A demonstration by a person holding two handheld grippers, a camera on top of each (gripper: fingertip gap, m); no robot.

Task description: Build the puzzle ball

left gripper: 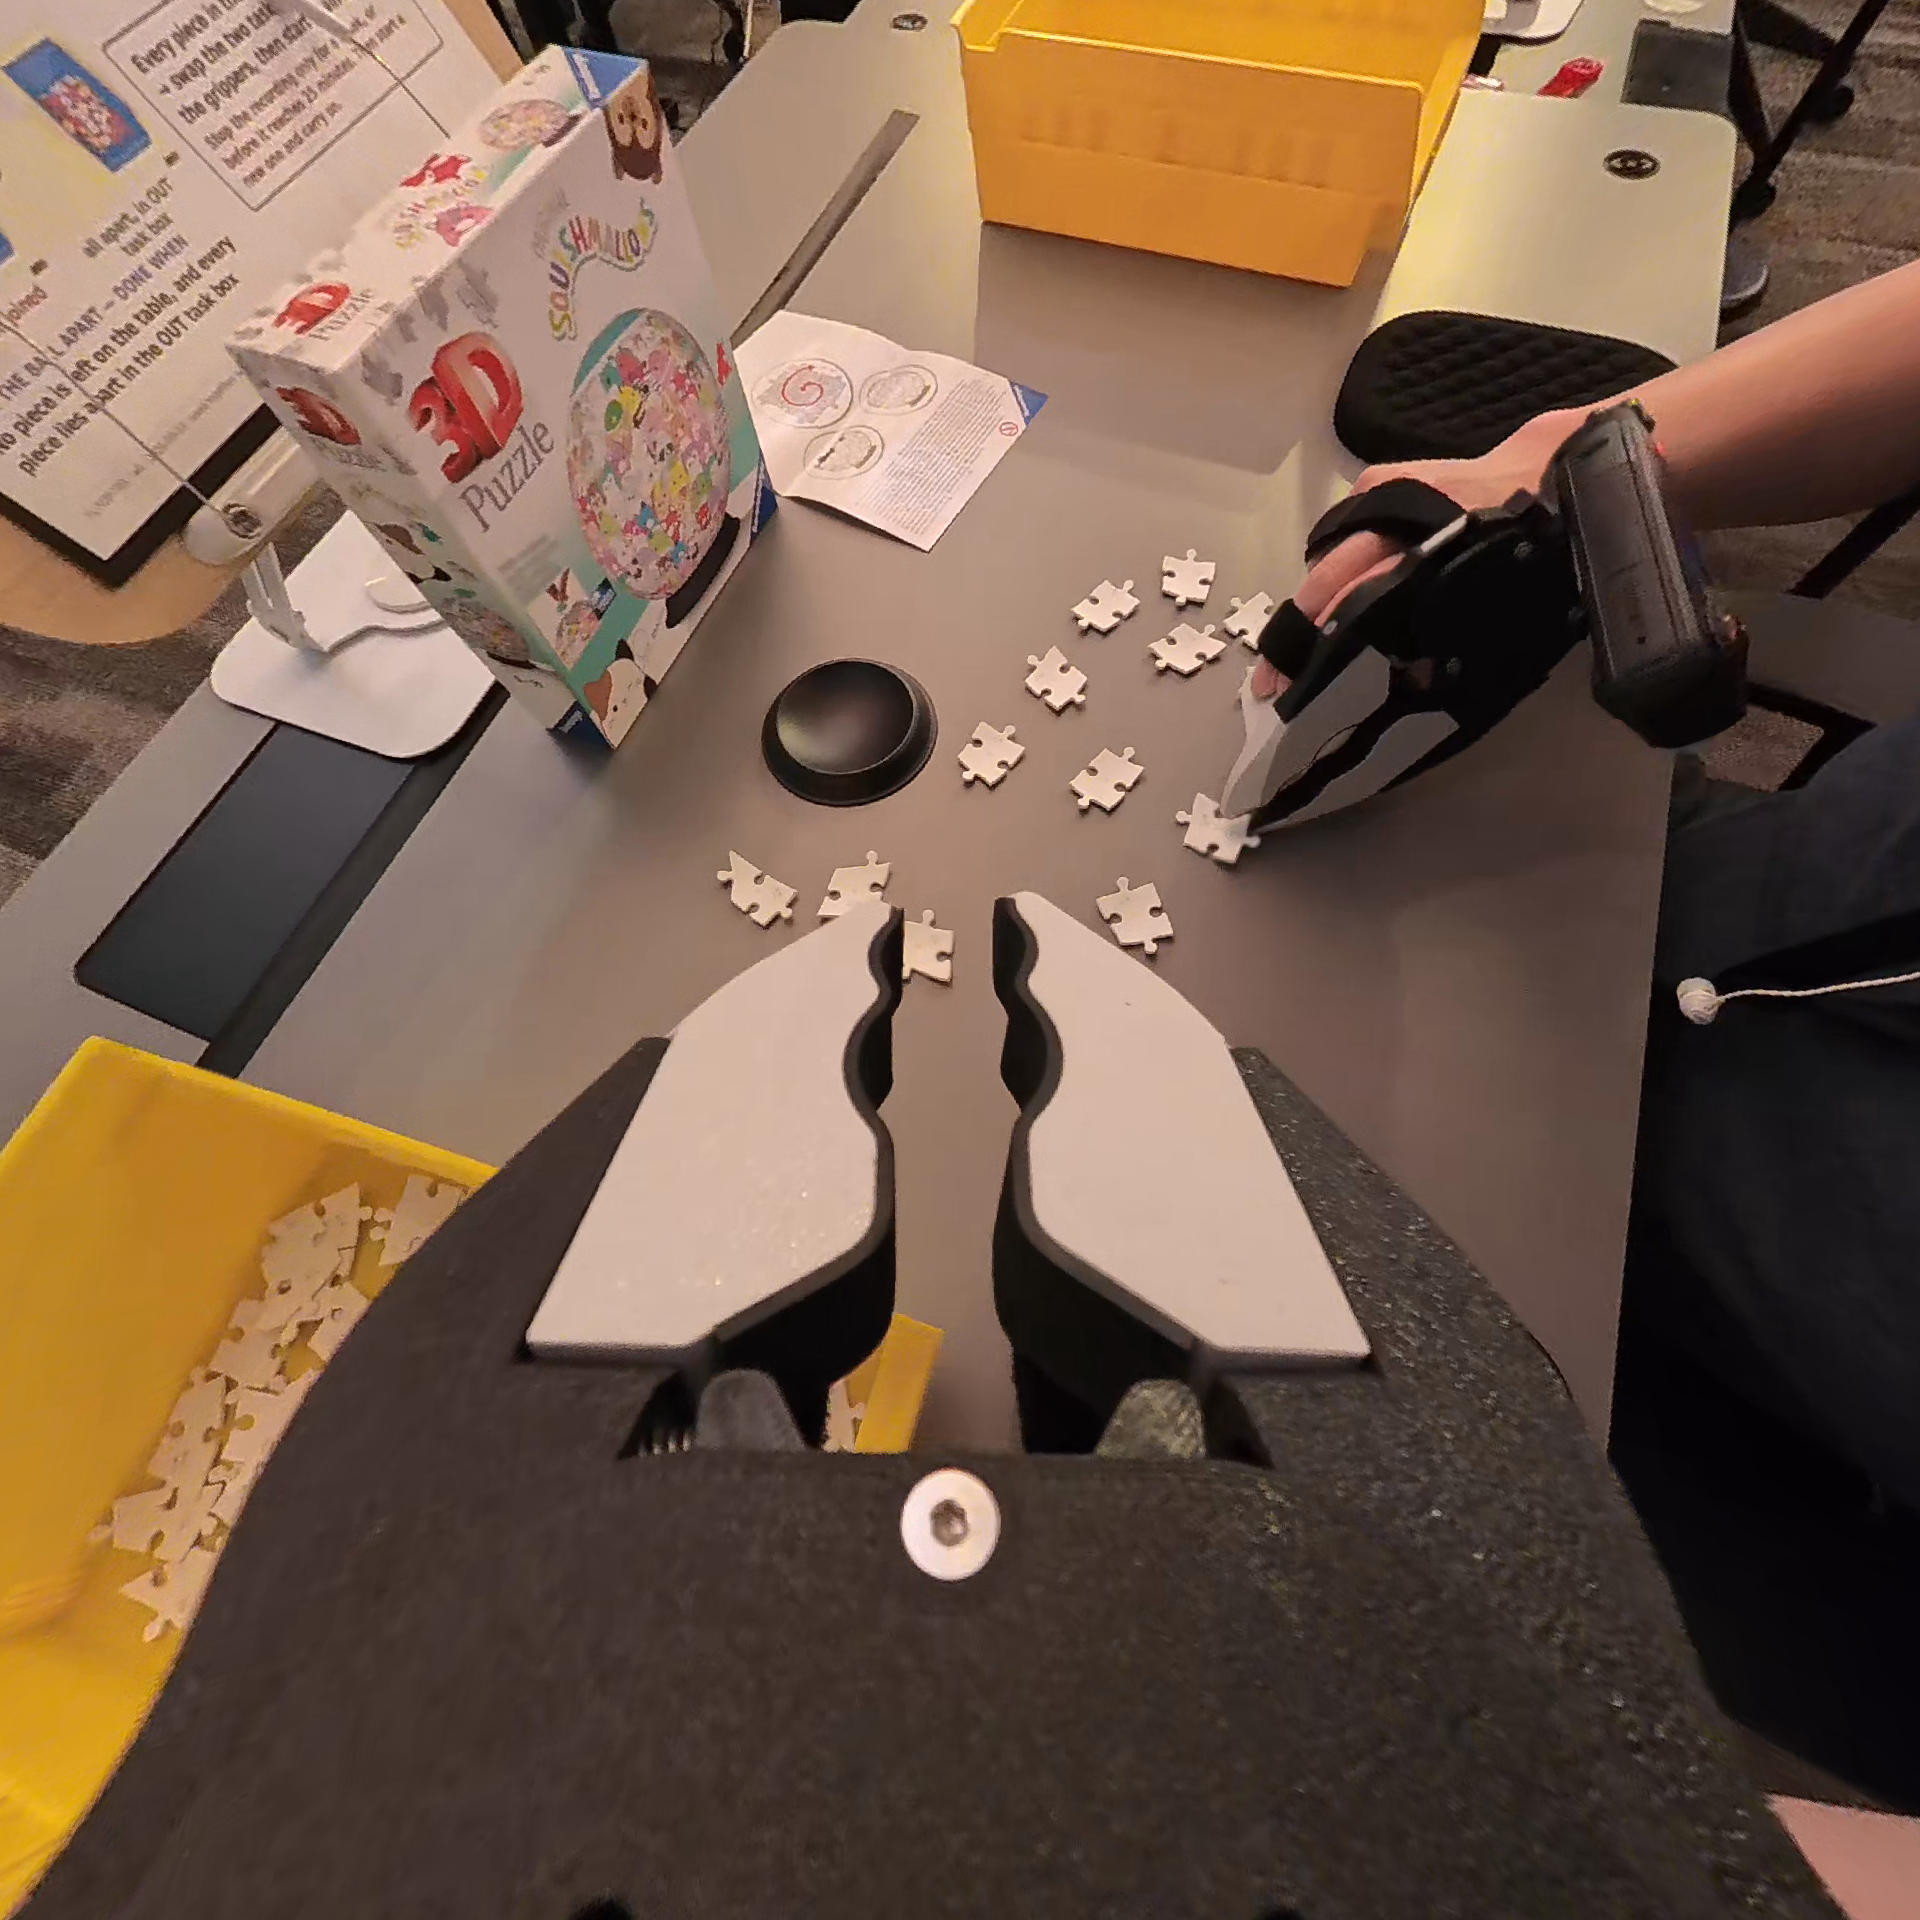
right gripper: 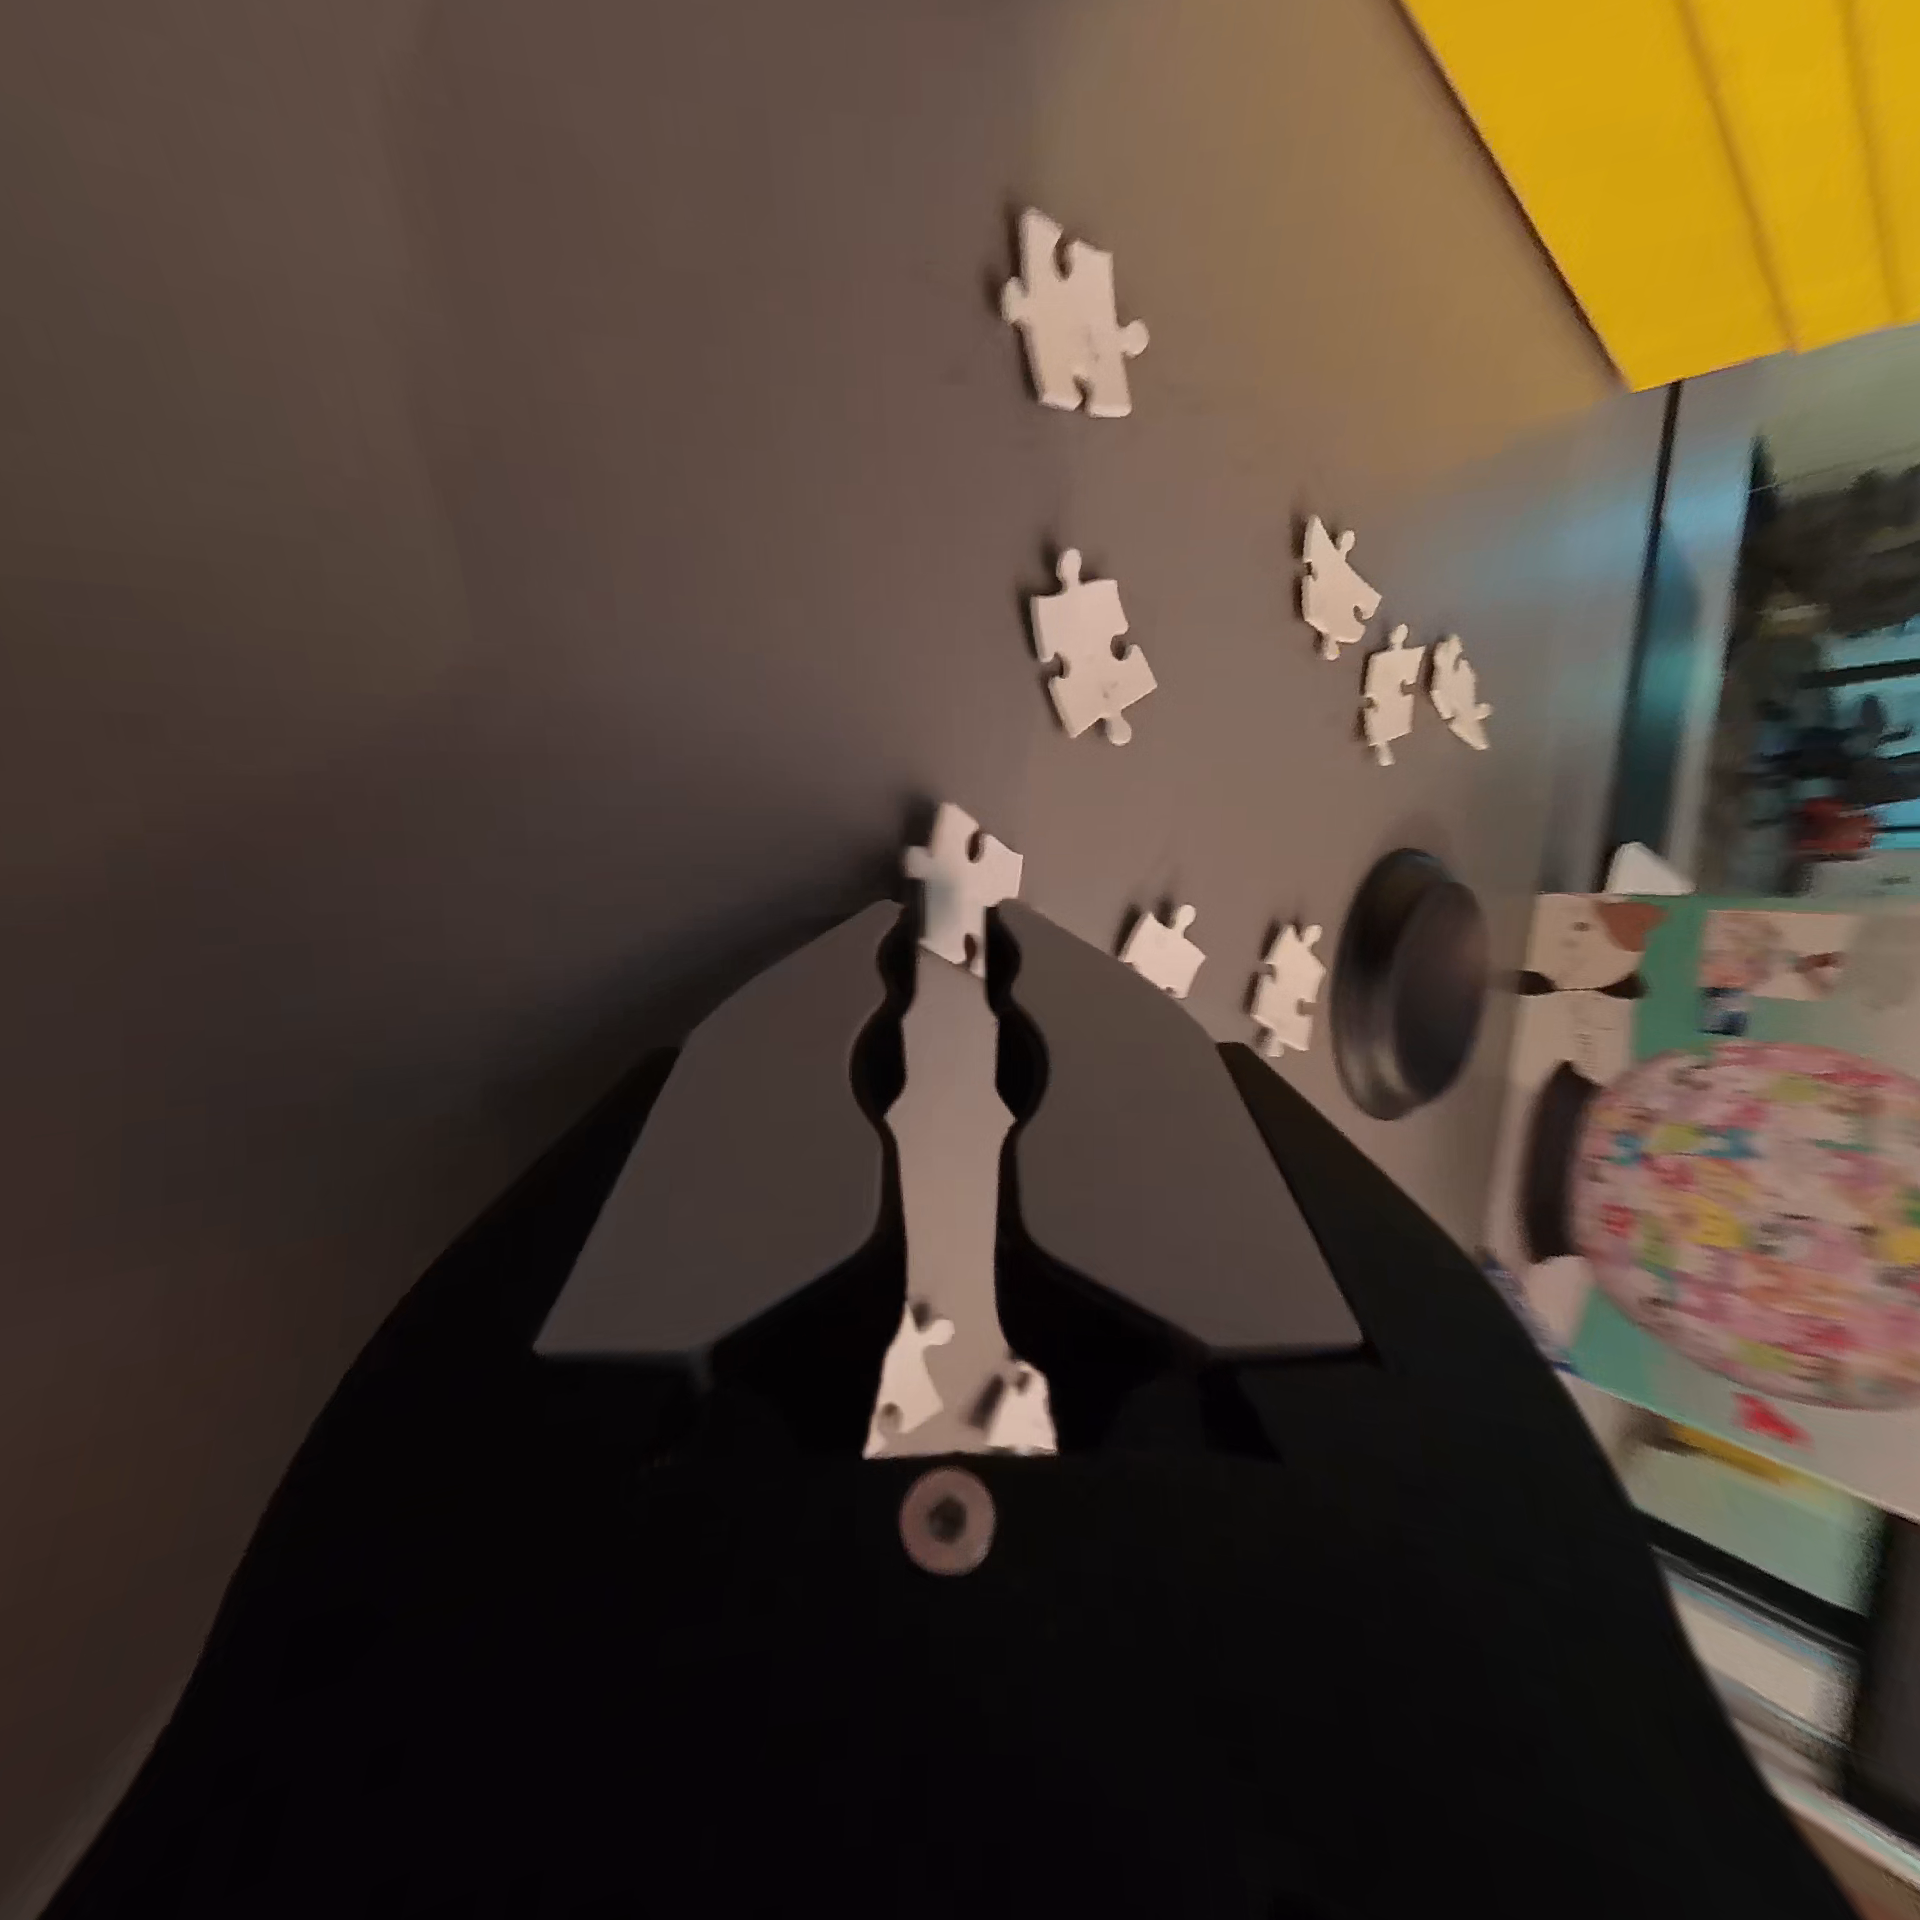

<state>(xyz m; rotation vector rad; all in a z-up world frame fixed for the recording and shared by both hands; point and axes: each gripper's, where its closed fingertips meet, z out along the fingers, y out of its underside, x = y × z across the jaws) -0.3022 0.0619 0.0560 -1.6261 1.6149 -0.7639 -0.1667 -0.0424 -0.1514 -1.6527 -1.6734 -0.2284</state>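
White puzzle pieces [left gripper: 1056, 677] scattered blank-side up, mid worktop toward right edge, flat, mostly apart. One piece [left gripper: 1214, 828] nr right edge, tilted. Black round stand [left gripper: 849, 729] at centre. More pieces heaped in yellow bin [left gripper: 94, 1226], near-left corner.

1. Your puzzle box [left gripper: 499, 416], standing on the counter [left gripper: 1195, 343], carries large red and grey title lettering, a multicoloured brand name in an arc, and a small maker's logo at its lower corner.
2. The folded leaflet [left gripper: 894, 426] lying just behind the box has a column of fine print beside three round diagrams; it is too small to read.
3. The instruction sheet [left gripper: 125, 208] propped at your far left is covered in black printed lines, some of them framed.
4. In your right wrist view the puzzle box [right gripper: 1745, 1195] is blurred, so nothing on it is legible.
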